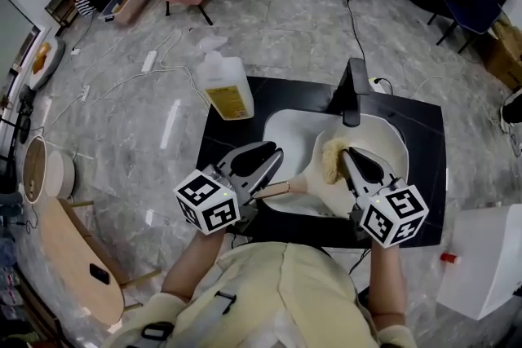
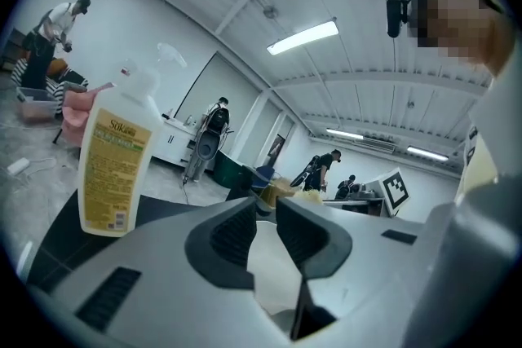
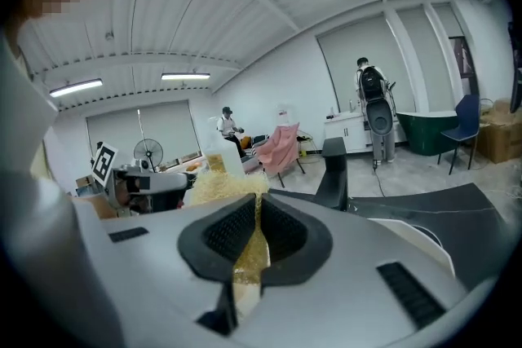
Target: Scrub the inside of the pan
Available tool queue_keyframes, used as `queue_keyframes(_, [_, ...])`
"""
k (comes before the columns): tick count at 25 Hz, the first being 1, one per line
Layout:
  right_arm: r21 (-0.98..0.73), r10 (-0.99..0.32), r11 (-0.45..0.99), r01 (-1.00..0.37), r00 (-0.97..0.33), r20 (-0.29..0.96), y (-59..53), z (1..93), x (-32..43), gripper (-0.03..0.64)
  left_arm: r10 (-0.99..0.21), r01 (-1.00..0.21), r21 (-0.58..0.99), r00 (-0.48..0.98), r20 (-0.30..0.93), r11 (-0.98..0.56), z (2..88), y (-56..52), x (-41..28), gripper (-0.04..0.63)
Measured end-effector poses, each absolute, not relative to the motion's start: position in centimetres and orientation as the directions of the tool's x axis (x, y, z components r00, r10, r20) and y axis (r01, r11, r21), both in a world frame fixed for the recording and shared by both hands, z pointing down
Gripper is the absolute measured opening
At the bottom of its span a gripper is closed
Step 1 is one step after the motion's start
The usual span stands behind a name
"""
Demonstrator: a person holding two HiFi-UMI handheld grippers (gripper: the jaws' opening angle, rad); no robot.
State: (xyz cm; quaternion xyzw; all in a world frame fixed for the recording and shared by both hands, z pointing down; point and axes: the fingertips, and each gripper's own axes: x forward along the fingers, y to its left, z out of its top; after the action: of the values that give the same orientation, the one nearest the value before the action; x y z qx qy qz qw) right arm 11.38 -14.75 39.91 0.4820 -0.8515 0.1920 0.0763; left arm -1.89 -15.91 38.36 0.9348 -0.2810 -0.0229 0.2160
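Note:
A cream pan (image 1: 393,139) lies in the white sink (image 1: 281,126), its pale wooden handle (image 1: 290,188) pointing left. My left gripper (image 1: 273,167) is at the end of that handle. In the left gripper view its jaws (image 2: 267,212) stand narrow, with the pale handle (image 2: 261,273) filling the gap between the pads. My right gripper (image 1: 347,156) is over the pan's left side, shut on a yellow fibrous scrubber (image 1: 330,161). The scrubber (image 3: 216,187) bulges out beyond the jaws (image 3: 257,208) in the right gripper view, and a strip of it is pinched between the pads.
A black faucet (image 1: 355,90) rises behind the sink on the black counter (image 1: 420,126). A detergent bottle (image 1: 227,87) stands at the counter's far left corner and looms close in the left gripper view (image 2: 114,167). A white box (image 1: 481,257) sits to the right, a wooden stool (image 1: 73,257) to the left.

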Motion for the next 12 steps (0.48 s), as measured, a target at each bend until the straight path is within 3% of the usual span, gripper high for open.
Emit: queue_keyframes(12, [-0.241,-0.844,0.431,-0.87,-0.483,0.234,-13.5,35.1,12.4,0.032,-0.55,-0.546,0.343,0.83,0.096,-0.764,34.1,-14.7,-2.2,0.072])
